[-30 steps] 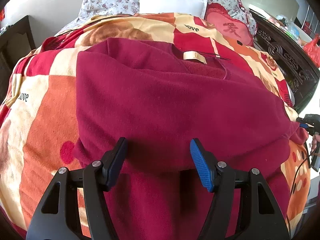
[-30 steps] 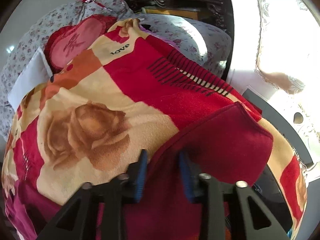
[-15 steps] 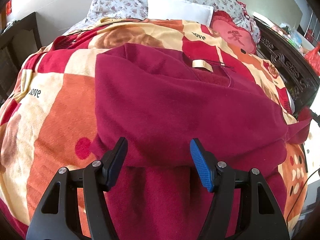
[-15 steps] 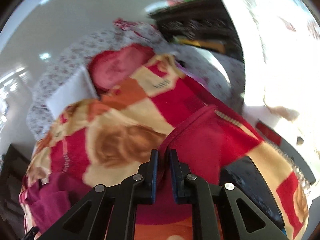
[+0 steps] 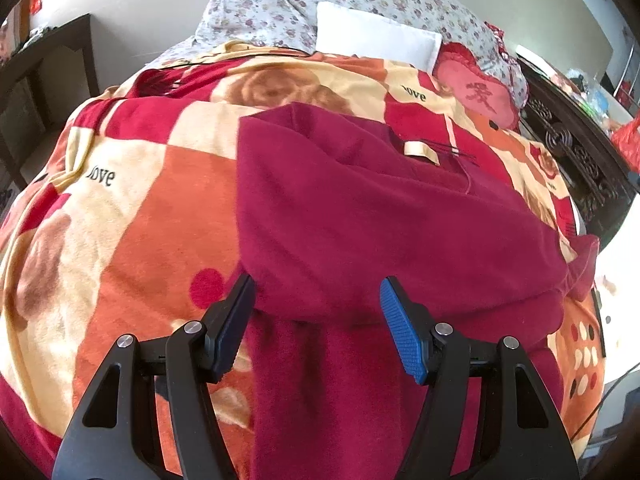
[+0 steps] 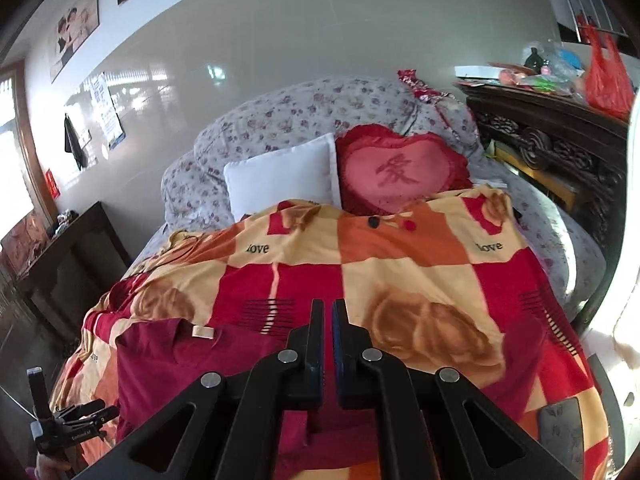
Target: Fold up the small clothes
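Note:
A maroon fleece garment (image 5: 360, 220) lies spread on the patterned blanket (image 5: 132, 240), its beige neck label (image 5: 420, 152) at the far side. My left gripper (image 5: 316, 284) hovers open over the near folded edge, with nothing pressed between its fingers. In the right wrist view my right gripper (image 6: 328, 308) is shut and raised above the bed. The maroon garment (image 6: 192, 364) runs up beneath its pads, so it seems pinched by an edge, though the contact itself is hidden. The garment's right corner (image 5: 586, 252) stands lifted.
Pillows lie at the head of the bed: a floral one (image 6: 300, 120), a white one (image 6: 280, 172) and a red heart cushion (image 6: 400, 172). A dark carved cabinet (image 6: 560, 148) stands at the right with clutter on top. A dark side table (image 6: 68, 256) stands at the left.
My right gripper closed on the garment's edge, then rose and tilted up, so the pillows and wall came into view. My left gripper drew back a little and stayed open.

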